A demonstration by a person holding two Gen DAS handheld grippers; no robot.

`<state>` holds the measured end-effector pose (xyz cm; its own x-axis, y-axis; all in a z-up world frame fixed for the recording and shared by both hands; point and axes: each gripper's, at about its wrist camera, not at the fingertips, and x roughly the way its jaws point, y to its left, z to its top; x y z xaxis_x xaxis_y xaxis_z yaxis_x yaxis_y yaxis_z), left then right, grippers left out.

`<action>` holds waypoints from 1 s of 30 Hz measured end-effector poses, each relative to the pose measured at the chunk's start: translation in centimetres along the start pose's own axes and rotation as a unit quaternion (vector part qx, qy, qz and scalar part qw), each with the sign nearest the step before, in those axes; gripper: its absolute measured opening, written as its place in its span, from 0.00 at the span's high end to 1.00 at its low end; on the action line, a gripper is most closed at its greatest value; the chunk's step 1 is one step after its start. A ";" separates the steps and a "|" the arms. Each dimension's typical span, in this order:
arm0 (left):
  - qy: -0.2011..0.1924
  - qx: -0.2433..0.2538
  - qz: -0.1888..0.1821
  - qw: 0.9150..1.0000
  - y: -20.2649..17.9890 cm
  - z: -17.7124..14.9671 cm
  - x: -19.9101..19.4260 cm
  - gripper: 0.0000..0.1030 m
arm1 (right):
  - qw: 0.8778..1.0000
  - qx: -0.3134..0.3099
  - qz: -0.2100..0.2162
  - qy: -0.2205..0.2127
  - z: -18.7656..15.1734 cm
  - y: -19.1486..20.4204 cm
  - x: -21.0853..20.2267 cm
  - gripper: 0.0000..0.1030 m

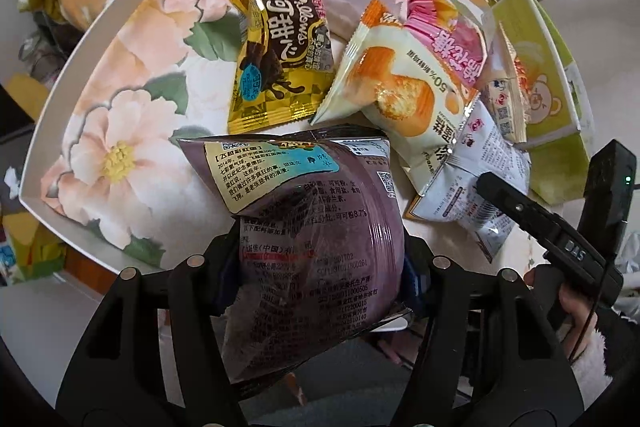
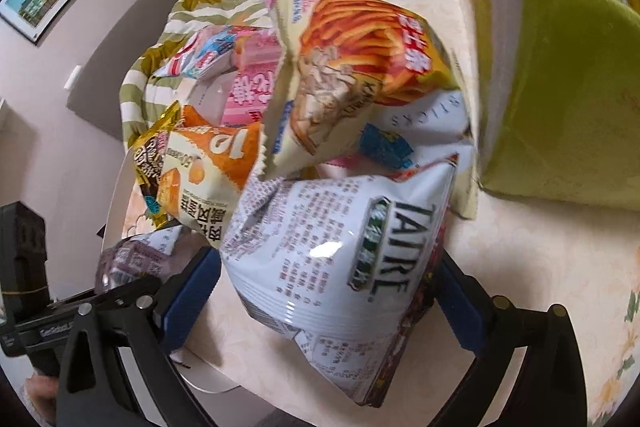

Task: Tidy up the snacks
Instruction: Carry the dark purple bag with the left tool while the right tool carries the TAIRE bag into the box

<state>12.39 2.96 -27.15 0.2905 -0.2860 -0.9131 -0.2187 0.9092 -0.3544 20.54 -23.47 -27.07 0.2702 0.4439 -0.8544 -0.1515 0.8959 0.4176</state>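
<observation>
While the left gripper (image 1: 316, 267) clamps a purple snack bag (image 1: 316, 227) above the white tray's (image 1: 92, 39) near edge, gold (image 1: 280, 47) and cream packets (image 1: 400, 83) lie mid-table; rightward, the right gripper (image 2: 328, 291) pinches a white TAIKE bag (image 2: 340, 259), seemingly lifted, beside the green box (image 2: 560, 87).
</observation>
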 end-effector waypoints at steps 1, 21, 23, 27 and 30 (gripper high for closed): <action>-0.001 0.002 -0.001 1.000 0.0 0.0 -0.2 0.42 | 1.000 0.006 0.004 0.002 -0.1 -0.2 -0.1 0.10; -0.041 0.089 -0.043 0.994 -2.3 1.8 -6.3 0.42 | 0.998 0.043 -0.016 -0.041 -3.3 1.6 -6.1 0.39; -0.048 0.103 -0.052 0.992 -2.8 2.2 -7.1 0.42 | 0.997 0.048 -0.019 -0.050 -3.6 2.2 -6.9 0.39; -0.058 0.131 -0.070 0.987 -4.3 3.2 -8.4 0.42 | 0.996 0.054 -0.022 -0.074 -4.1 3.7 -8.6 0.39; -0.065 0.159 -0.085 0.982 -6.0 4.0 -9.2 0.42 | 0.994 0.058 -0.026 -0.091 -4.3 4.4 -10.2 0.39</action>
<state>14.73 1.33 -15.83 0.4188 -0.4194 -0.8054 0.1382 0.9061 -0.3999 13.04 -24.09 -17.85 0.4436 0.3838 -0.8099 -0.0244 0.9085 0.4172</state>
